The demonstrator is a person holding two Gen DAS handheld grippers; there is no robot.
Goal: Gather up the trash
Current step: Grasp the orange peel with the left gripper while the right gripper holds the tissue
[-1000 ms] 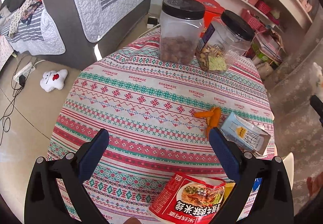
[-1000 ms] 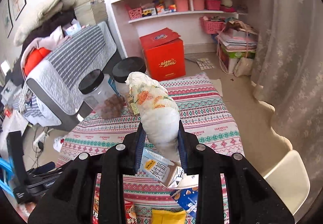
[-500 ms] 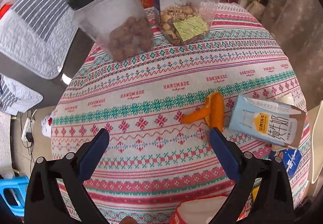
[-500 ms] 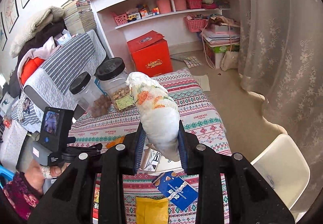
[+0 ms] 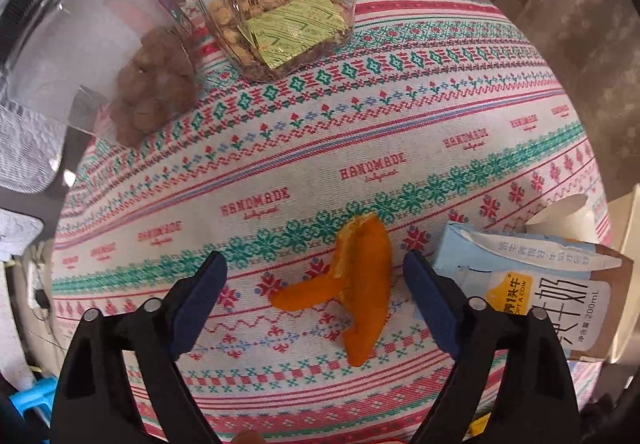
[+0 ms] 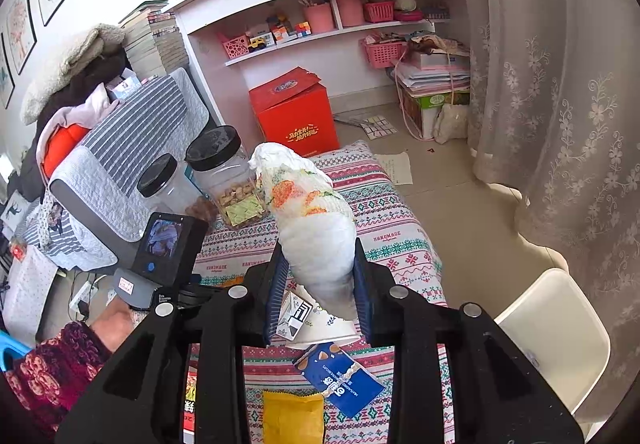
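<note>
orange peel [image 5: 356,276] (left view only), gripped bag [image 6: 316,220]

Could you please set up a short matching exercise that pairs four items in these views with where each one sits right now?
Items:
1. orange peel
2. milk carton
3. white bag
4. yellow packet

Places:
A. clamped in the right claw, held above the table
B. flat on the cloth at the near edge, below the blue wrapper
C. on the cloth between the open fingers of the left claw
D. lying on its side just outside the left claw's right finger

Pairs: 1-C, 2-D, 3-A, 4-B
</note>
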